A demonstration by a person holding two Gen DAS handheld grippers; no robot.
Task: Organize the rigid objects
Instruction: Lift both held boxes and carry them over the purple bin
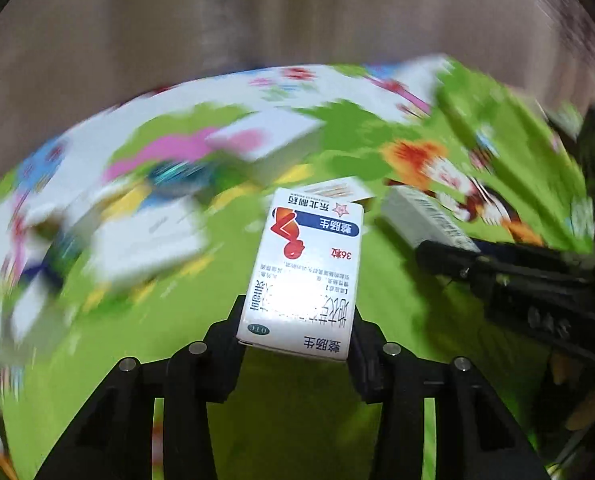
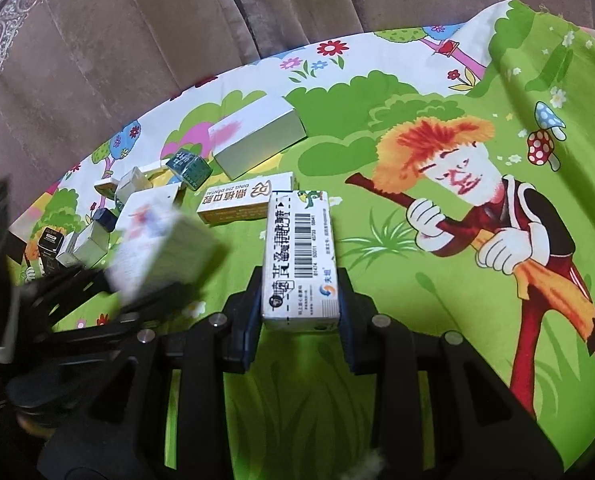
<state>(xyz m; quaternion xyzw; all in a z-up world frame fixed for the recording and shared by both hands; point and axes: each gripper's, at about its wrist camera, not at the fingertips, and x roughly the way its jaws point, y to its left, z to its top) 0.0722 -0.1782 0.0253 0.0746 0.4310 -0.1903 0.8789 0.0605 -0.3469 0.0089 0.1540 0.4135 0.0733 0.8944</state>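
In the left wrist view, a white medicine box (image 1: 305, 268) with a red figure and a blue band is clamped between the jaws of the left gripper (image 1: 295, 332), held above the green cartoon cloth (image 1: 297, 400); the surroundings are blurred.

In the right wrist view, a barcode box (image 2: 299, 256) is gripped at its near end by the closed jaws of the right gripper (image 2: 299, 312). A yellow-edged box (image 2: 245, 200) lies just beyond it, and a large white box (image 2: 257, 136) farther back.

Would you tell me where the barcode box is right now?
The barcode box is clamped in the right gripper, right-wrist view centre, just right of the gold box.
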